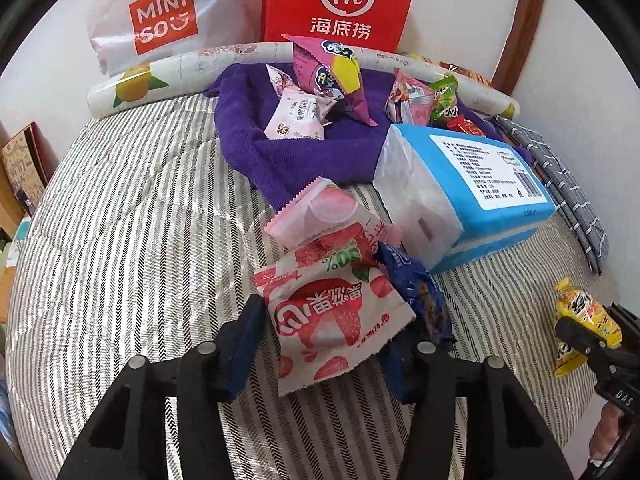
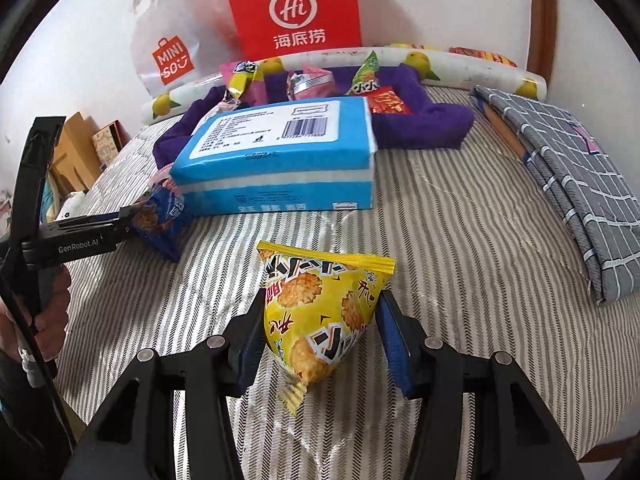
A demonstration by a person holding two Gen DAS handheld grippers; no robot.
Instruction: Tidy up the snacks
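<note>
In the left wrist view a white and red strawberry snack packet lies on the striped bed cover, and my left gripper is shut on its two side edges. A dark blue snack packet is bunched against the right finger. The right wrist view shows that gripper at the left with the blue packet at its tip. My right gripper is shut on a yellow triangular rice-cracker bag, both pads touching its sides. It also shows at the right edge of the left wrist view, right gripper on the yellow bag.
A blue tissue pack lies mid-bed, with a pink peach packet beside it. Behind is a purple towel carrying several snacks, then a lemon-print roll, a red Hi bag and a Miniso bag. A grey checked cloth lies right.
</note>
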